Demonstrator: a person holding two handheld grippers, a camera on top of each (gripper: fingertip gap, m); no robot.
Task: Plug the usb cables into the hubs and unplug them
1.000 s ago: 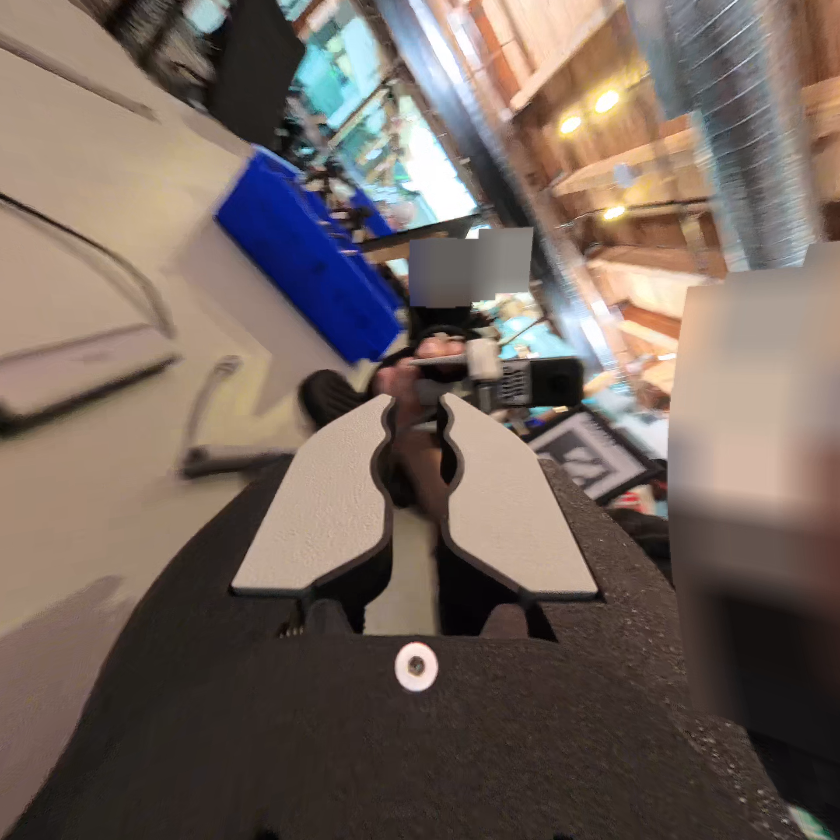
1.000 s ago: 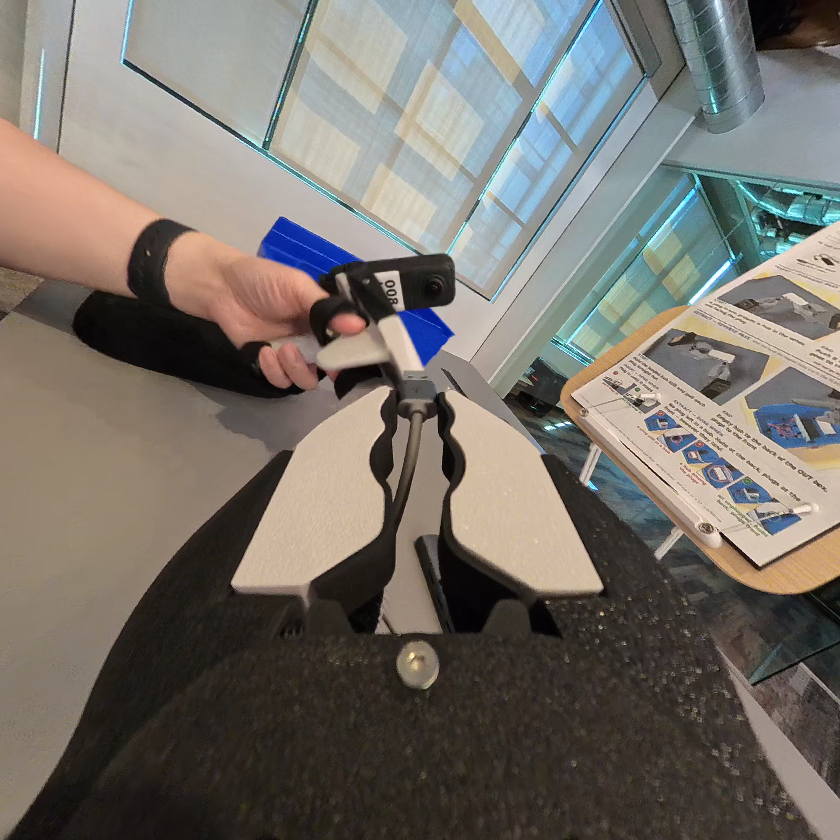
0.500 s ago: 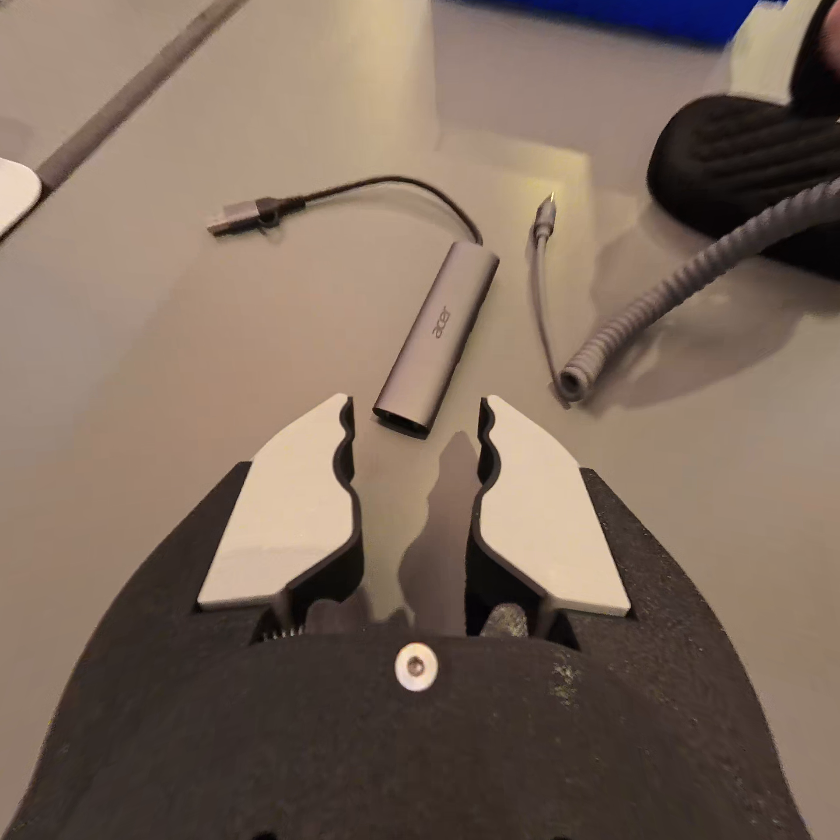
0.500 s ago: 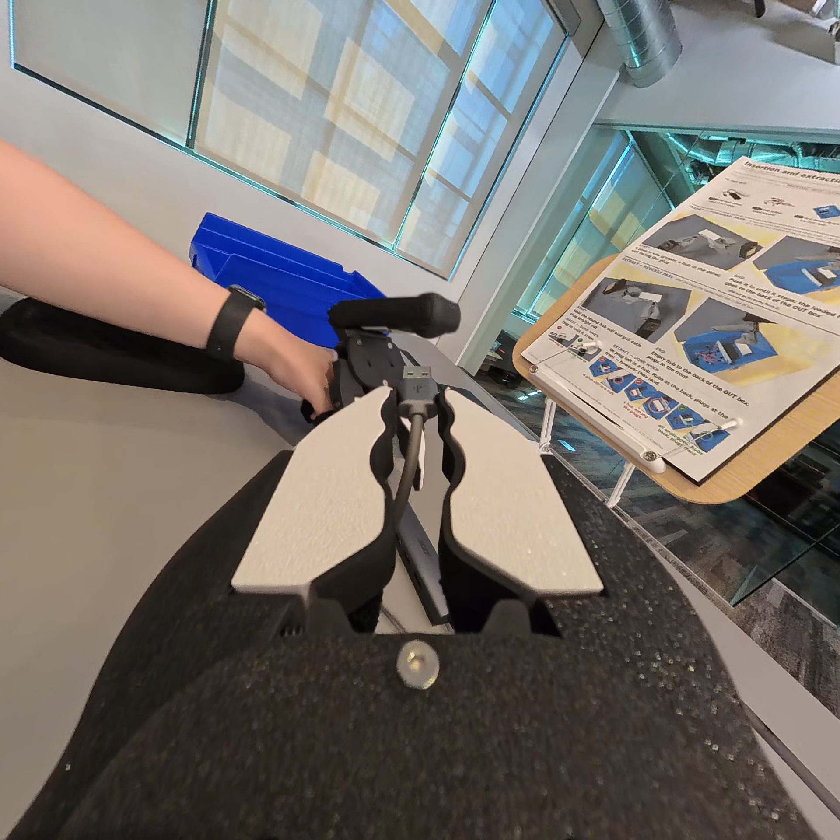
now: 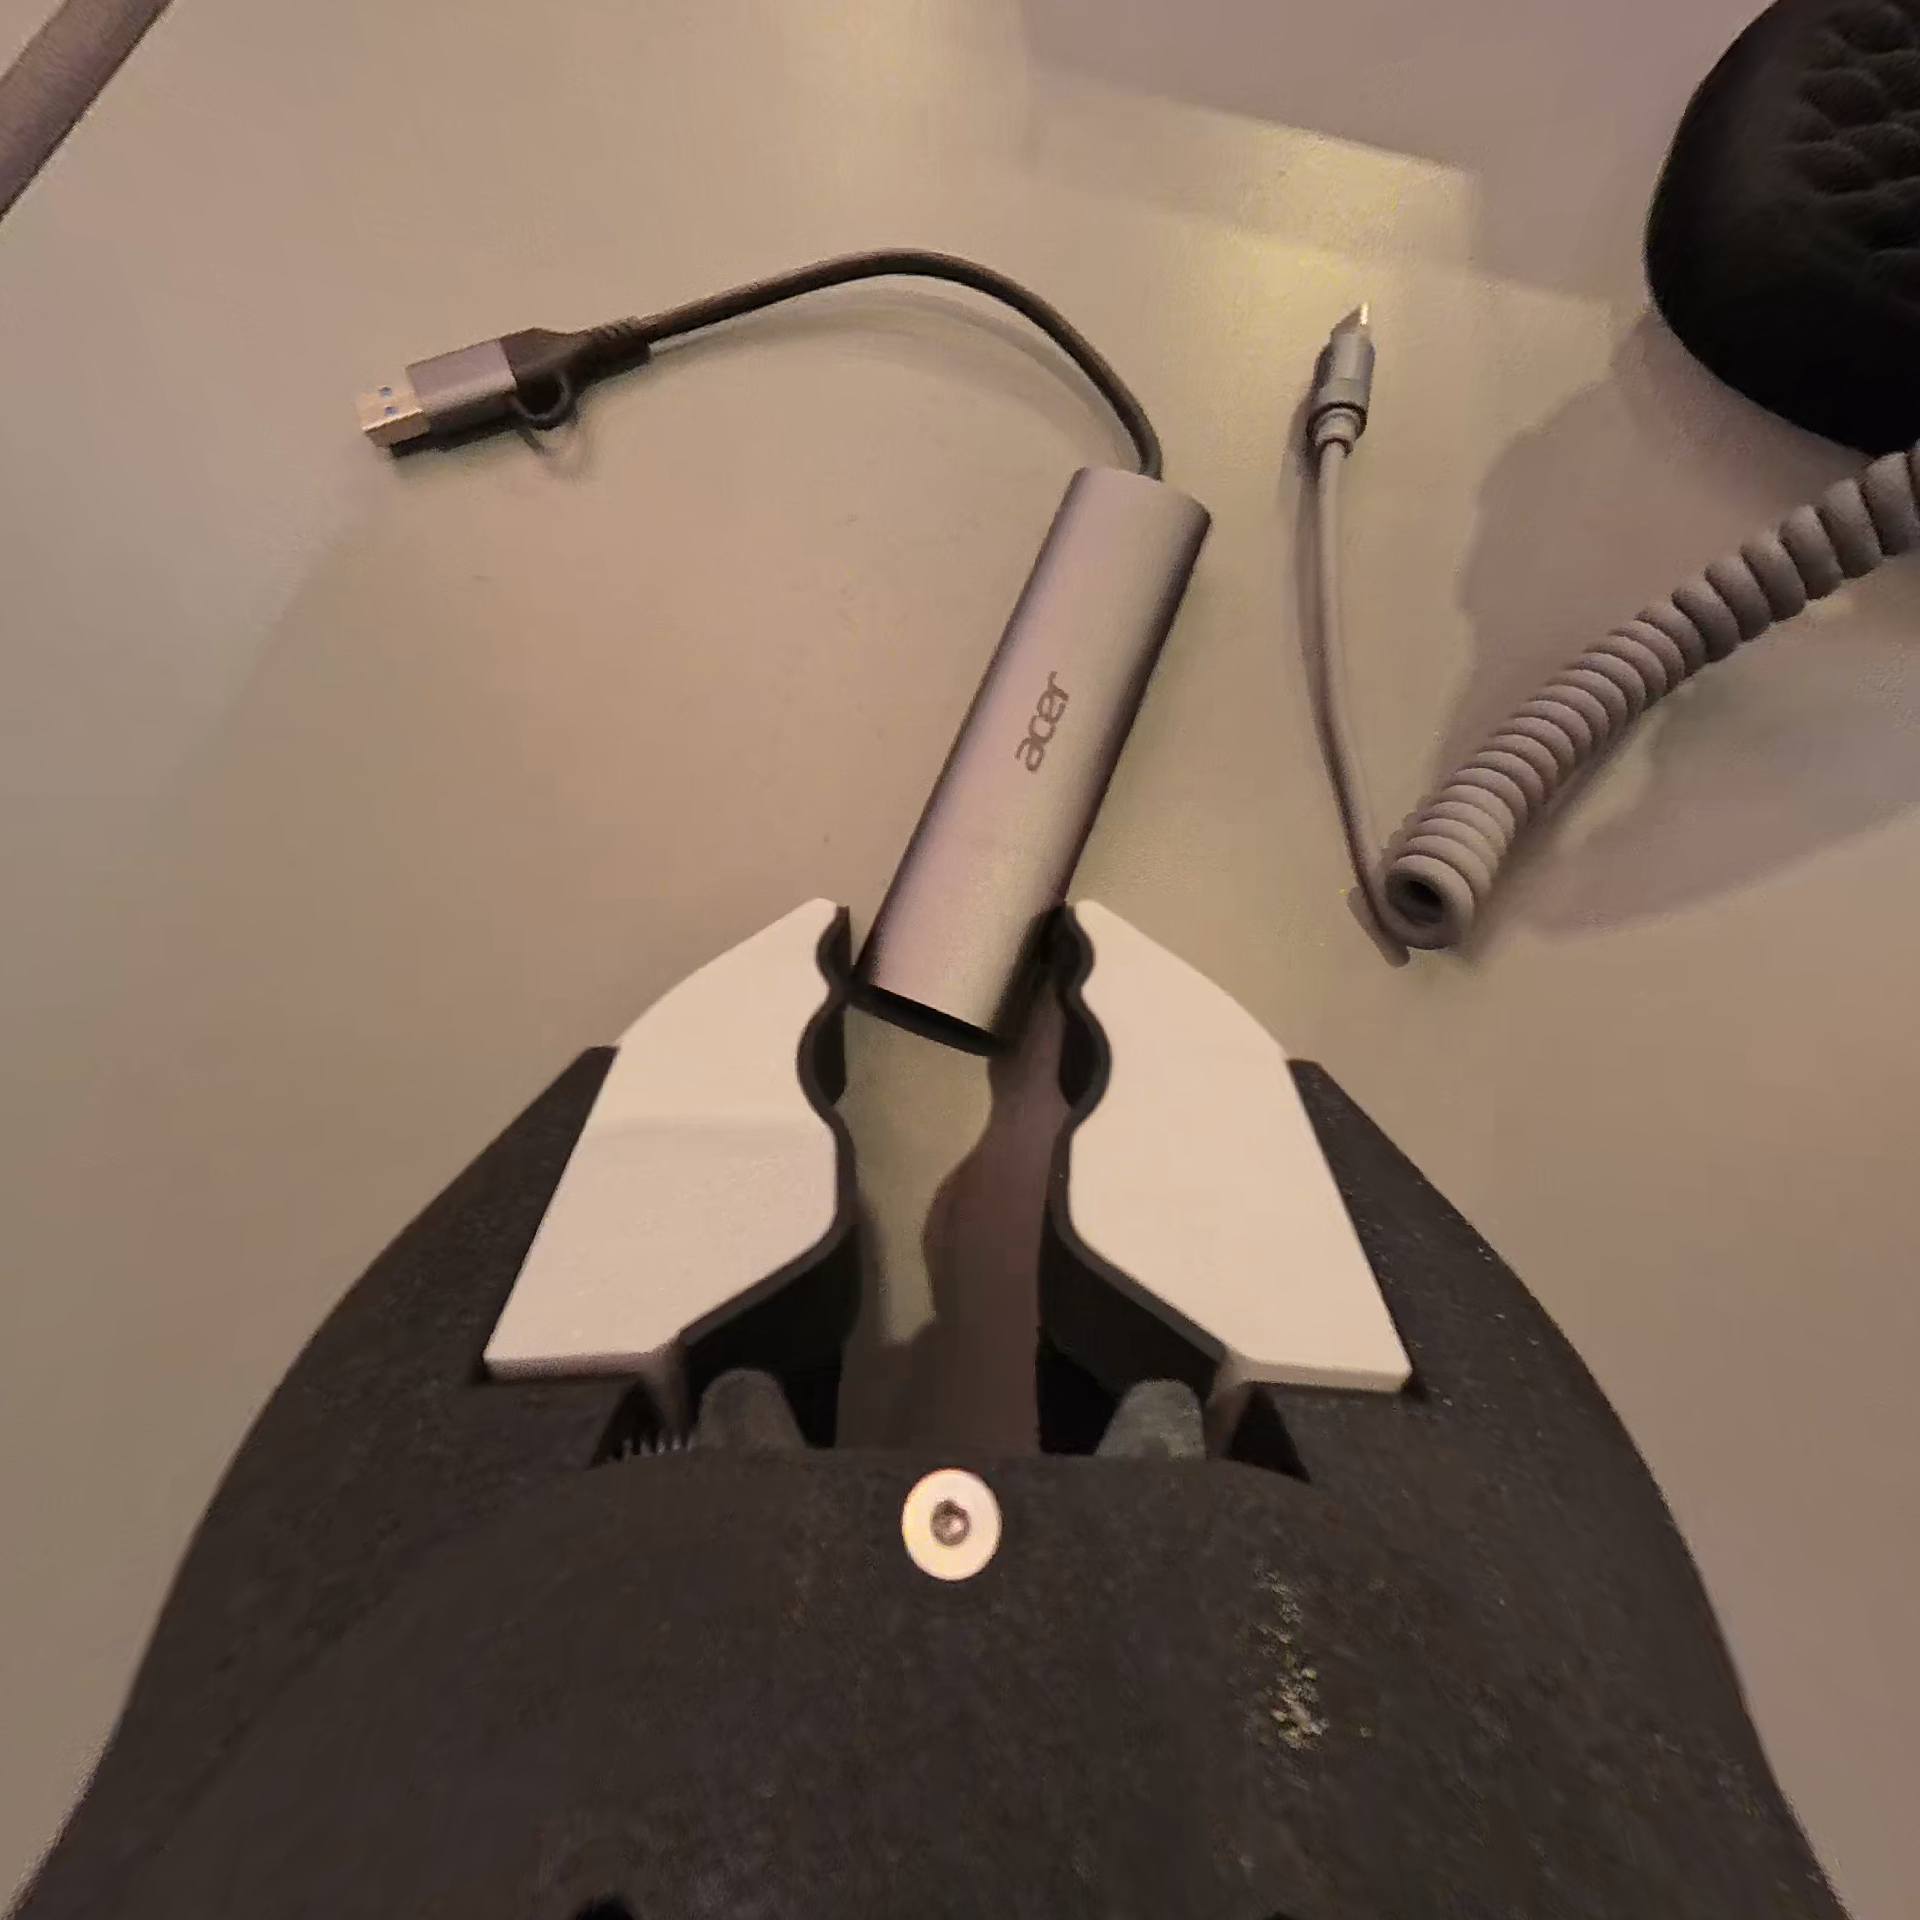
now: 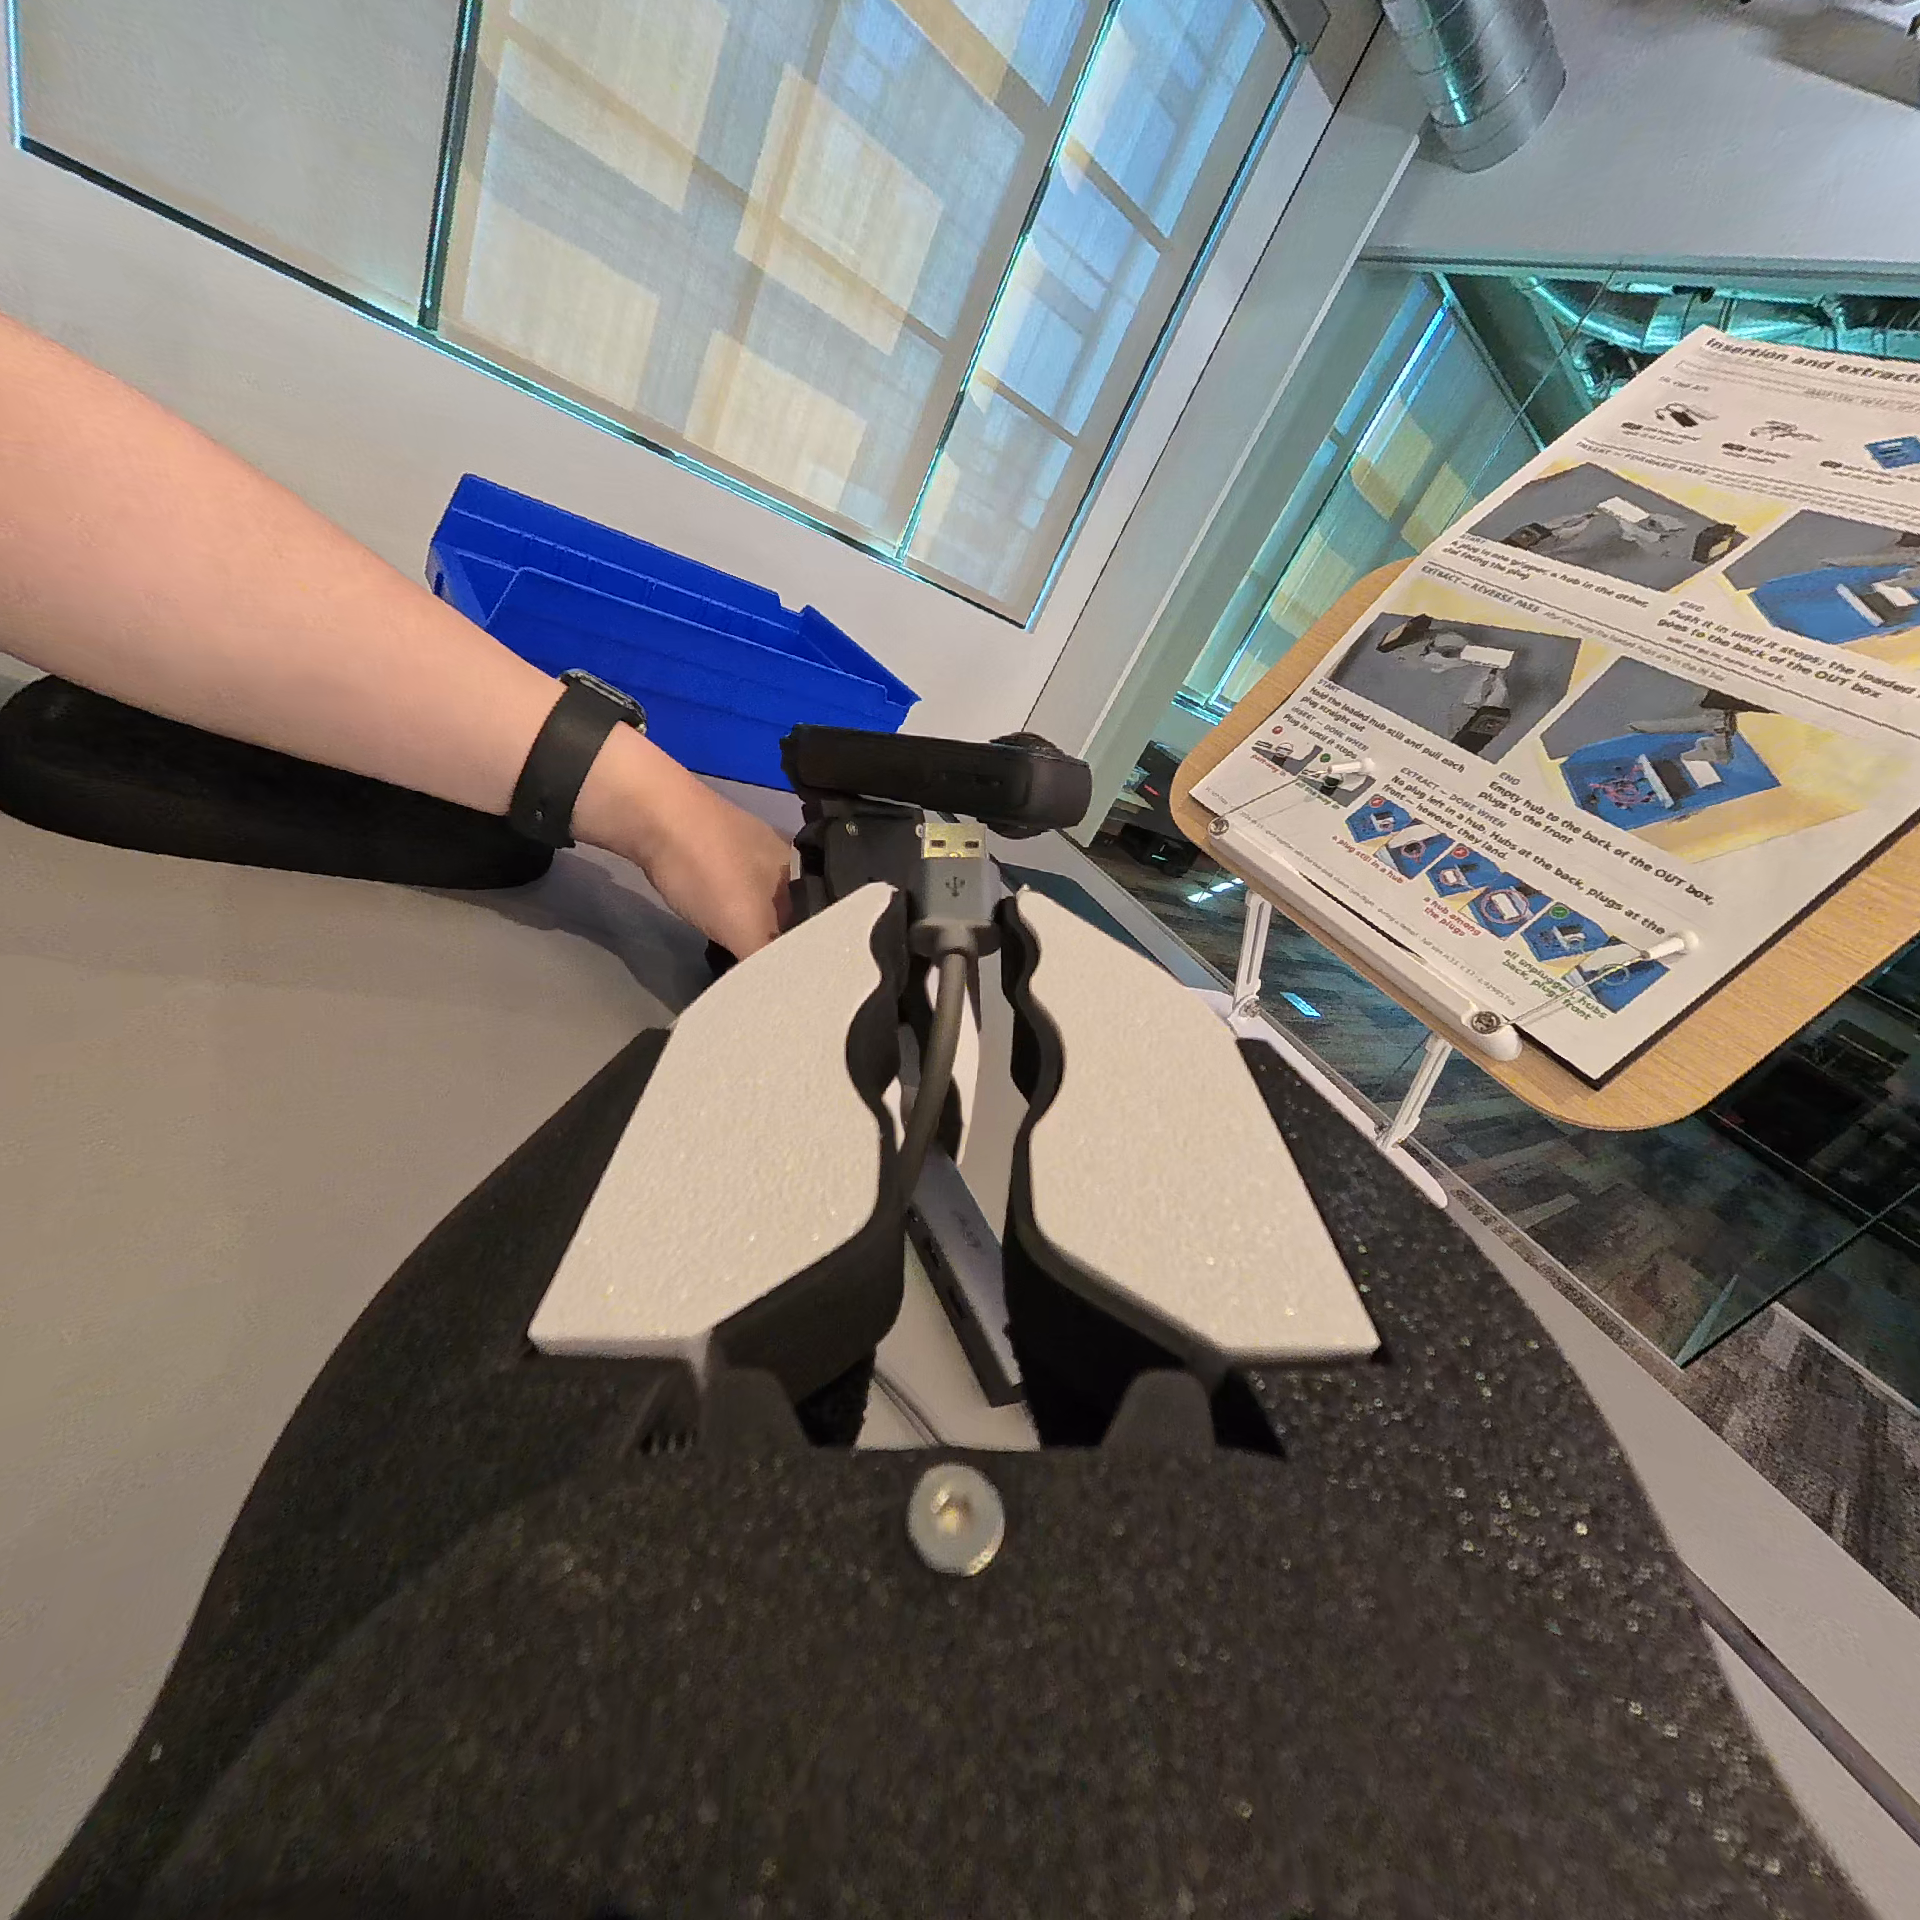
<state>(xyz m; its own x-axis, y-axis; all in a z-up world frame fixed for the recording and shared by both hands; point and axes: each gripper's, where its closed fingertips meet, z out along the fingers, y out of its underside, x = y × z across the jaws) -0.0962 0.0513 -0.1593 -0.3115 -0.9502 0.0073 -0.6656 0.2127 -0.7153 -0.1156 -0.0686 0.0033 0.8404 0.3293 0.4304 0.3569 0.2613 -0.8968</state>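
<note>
A grey USB hub (image 5: 1029, 748) lies on the grey table (image 5: 416, 831). Its own short black cable ends in a USB plug (image 5: 447, 400) at the far left. My left gripper (image 5: 951, 945) is shut on the hub's near end. My right gripper (image 6: 951, 904) is shut on a grey USB plug (image 6: 951, 883) that points forward, held above the table, with its cable running back between the fingers. A grey hub (image 6: 966, 1247) shows low in the gap between the right fingers. The left gripper's handle and camera (image 6: 935, 774) sit just beyond the plug.
A grey coiled cable (image 5: 1621, 727) with a thin plug (image 5: 1345, 364) lies right of the hub. A black padded rest (image 5: 1808, 208) lies at the far right. A person's arm (image 6: 312, 644), a blue bin (image 6: 665, 623) and an instruction sheet on a wooden stand (image 6: 1610, 727) are around. Spacing between my two grippers at the tips: around 20 cm.
My left gripper swung down from facing the room to the table, moved forward over the hub's near end and closed on it. My right gripper keeps its hold on the plug.
</note>
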